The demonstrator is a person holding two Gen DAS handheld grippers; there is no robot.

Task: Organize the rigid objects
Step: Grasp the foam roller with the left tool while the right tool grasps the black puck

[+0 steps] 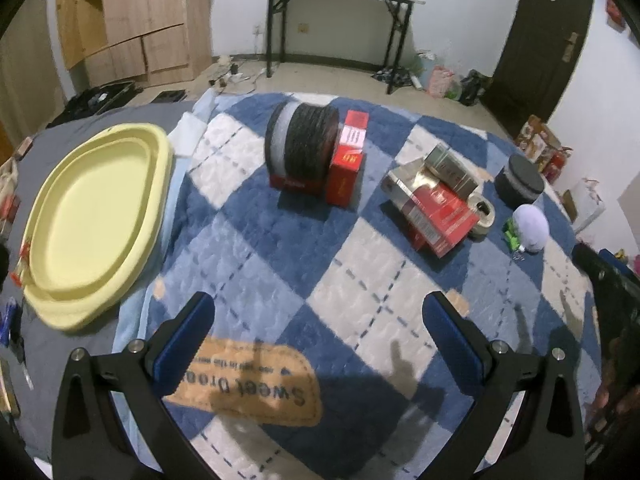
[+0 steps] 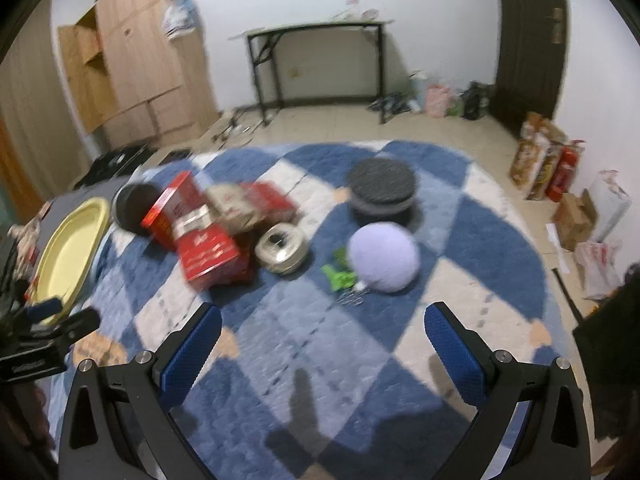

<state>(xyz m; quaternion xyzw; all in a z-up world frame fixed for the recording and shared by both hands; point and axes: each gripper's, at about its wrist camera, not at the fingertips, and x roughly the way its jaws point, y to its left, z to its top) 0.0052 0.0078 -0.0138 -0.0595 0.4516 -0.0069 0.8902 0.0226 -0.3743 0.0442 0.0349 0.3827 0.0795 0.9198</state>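
My left wrist camera looks forward and down between the fingers of my left claw (image 1: 318, 324) over the blue-and-white checked blanket (image 1: 280, 264), with the yellow tray (image 1: 52, 272) close on its left side. My right wrist camera looks the same way past my right claw (image 2: 322, 332), from further right, and is blurred. Both views share the red boxes (image 1: 440, 212) (image 2: 208, 248), the pale ball (image 1: 531, 227) (image 2: 384, 258), the dark round tin (image 1: 519, 180) (image 2: 382, 192), the black-legged table (image 1: 340, 20) (image 2: 316, 64) and the dark door (image 1: 540, 40) (image 2: 528, 40).
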